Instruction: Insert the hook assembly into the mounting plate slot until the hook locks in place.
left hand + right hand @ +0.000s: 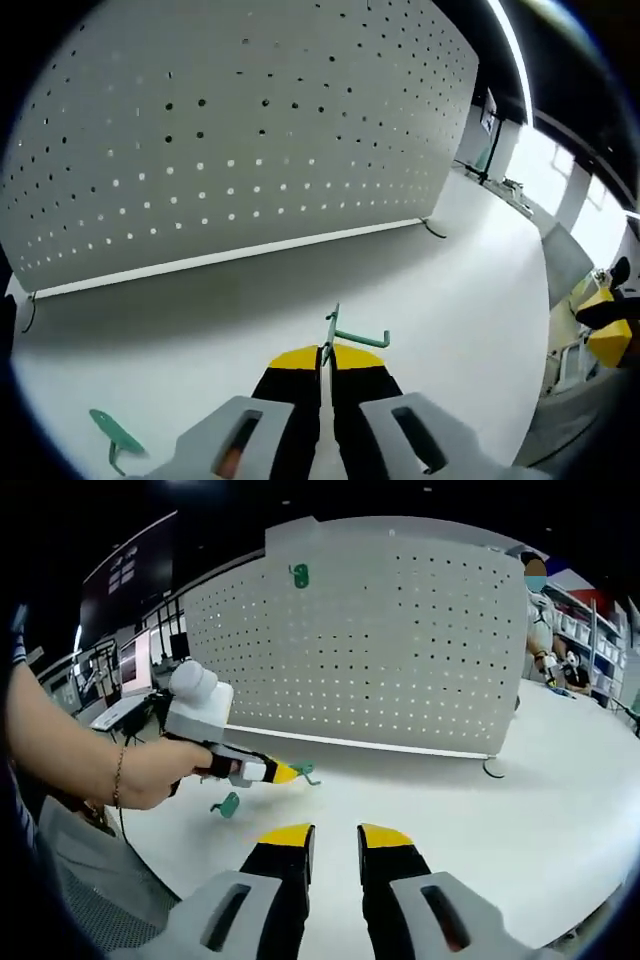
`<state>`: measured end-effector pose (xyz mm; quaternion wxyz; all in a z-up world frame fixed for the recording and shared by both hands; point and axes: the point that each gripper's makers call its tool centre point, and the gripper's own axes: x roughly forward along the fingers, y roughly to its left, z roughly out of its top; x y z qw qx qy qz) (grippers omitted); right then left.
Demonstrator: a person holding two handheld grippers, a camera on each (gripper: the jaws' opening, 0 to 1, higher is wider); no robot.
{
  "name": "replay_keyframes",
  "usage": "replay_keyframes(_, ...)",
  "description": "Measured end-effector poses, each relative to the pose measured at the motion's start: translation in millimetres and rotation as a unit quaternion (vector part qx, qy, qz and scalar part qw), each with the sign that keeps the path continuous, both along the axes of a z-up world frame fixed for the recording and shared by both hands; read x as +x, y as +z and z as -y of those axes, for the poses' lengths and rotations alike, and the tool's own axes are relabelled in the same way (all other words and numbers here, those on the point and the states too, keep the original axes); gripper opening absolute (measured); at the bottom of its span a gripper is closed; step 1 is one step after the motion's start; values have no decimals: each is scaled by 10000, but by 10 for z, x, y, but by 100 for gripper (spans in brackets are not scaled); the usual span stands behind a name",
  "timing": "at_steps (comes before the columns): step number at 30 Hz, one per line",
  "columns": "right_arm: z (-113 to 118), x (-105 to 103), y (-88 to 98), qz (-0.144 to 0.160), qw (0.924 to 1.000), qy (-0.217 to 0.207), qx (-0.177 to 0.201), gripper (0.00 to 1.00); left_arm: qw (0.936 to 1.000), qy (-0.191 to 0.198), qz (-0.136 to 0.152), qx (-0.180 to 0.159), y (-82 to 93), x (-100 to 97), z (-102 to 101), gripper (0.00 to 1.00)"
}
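One green hook (352,335) pinched in left tongs (325,362), pegboard (240,130) unlabelled

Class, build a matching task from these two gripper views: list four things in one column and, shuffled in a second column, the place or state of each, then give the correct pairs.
Things
1. left gripper
2. right gripper
3. green hook on the pegboard
4. green hook on the table

Places or states
A. lying flat on the white surface
B. jaws apart, holding nothing
C. mounted high up near the board's top edge
D. jaws shut on a green hook

Pairs: 1-D, 2-B, 3-C, 4-A
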<state>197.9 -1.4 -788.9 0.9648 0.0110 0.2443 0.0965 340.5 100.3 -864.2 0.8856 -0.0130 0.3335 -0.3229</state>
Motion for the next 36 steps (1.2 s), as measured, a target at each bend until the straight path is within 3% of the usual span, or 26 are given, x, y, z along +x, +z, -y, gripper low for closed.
replay_keyframes(4,33,6,122,176,9998,-89,100,15,9998,-4,130,-123,223,37,-73,1)
replay_keyframes(6,39,14,154,190,9997,-110,126,15,9985,-52,-186,-509,322,-42,-30,1)
replay_keyframes(8,33,26,191,204,9993,-166,252,15,9989,-76,-67,-454,410,-42,-96,1)
replay_keyframes(16,-225,109,411,313,9980,25,544,15,9967,-89,24,-811,752,-166,-233,1)
replay_keyframes(28,-739,256,655,340,9925,493,1063,15,9933,-316,119,-1109,1035,-507,-438,1)
replay_keyframes(36,-1112,244,562,-70,9826,800,1677,16,9914,-569,56,-1179,1044,-808,-553,1)
